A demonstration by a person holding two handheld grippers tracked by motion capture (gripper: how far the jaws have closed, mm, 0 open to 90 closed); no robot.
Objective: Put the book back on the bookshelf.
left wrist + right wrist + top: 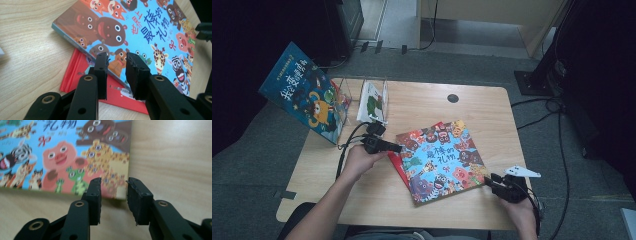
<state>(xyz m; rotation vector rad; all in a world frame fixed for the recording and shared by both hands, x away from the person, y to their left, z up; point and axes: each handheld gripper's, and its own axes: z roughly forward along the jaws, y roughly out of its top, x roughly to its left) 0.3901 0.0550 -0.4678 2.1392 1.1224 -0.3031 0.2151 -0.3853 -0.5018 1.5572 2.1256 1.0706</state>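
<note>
Both sets of fingers released beside the animal picture book

The left gripper [384, 145] and right gripper [498, 184] stand parted, grasping nothing, at opposite corners of the animal picture book [441, 159], which lies mid-surface atop a red book [75, 75]. To lift it well, I'd slide one finger under each corner, then clench evenly.

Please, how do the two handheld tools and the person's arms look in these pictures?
Both are black two-jaw tools: left tool, right tool. Flat black pads sit on arms with brass-coloured rivets. Black cables trail from each. The right carries a grey three-cornered plate. The forearms are bare, without sleeves.
</note>
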